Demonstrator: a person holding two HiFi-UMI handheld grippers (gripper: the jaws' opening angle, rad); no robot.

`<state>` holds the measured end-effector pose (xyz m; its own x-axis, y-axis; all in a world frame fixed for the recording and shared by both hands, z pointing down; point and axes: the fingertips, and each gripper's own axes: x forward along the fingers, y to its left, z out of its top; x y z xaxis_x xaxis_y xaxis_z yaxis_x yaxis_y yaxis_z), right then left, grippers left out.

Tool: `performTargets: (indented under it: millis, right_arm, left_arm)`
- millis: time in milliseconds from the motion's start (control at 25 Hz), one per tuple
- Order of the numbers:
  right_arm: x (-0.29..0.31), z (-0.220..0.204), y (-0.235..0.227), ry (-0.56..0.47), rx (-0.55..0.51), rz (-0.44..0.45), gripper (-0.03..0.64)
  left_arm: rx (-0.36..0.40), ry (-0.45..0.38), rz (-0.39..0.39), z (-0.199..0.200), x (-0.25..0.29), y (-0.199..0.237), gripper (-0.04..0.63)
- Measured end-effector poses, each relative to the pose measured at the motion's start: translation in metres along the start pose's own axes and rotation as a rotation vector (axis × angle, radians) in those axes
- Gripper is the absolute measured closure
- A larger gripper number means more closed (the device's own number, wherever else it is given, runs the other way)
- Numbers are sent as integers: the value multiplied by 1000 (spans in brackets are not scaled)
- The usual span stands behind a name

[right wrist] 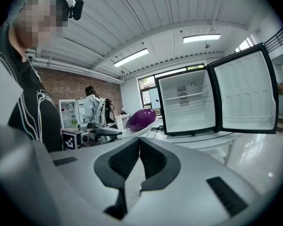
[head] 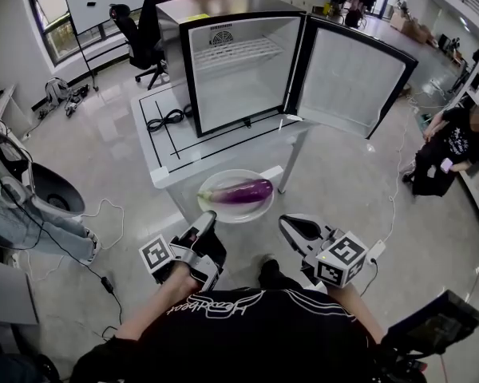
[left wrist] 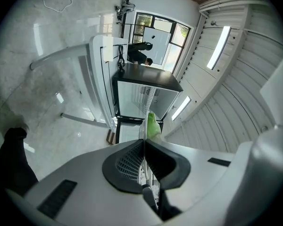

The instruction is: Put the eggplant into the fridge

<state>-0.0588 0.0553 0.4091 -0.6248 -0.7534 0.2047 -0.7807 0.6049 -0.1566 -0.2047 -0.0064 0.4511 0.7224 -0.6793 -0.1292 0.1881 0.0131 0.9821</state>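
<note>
I see the eggplant (head: 243, 191) glossy-skinned and smooth on a shiny white plate (head: 233, 213); at twelve o'clock the fridge (head: 223, 8) shows a dull metal top and smooth plastic lining.

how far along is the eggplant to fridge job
Done: the fridge has its door open. In hand: the left gripper is shut on the rim of the plate that carries the eggplant, held up in front of the fridge; the right gripper is shut and empty. Left: get the eggplant inside the fridge.
</note>
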Motion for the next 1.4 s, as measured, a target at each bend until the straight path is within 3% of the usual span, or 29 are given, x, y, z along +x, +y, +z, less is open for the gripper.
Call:
performTargets:
  millis: [520,1400]
  right_arm:
    - [17,1,-54,-12,33,18,609]
    - [80,34,-231,14,57,95,609]
  left_arm:
    - [18,-23,32,13,46,11,578]
    - [28,-114,70,63,221,33,578]
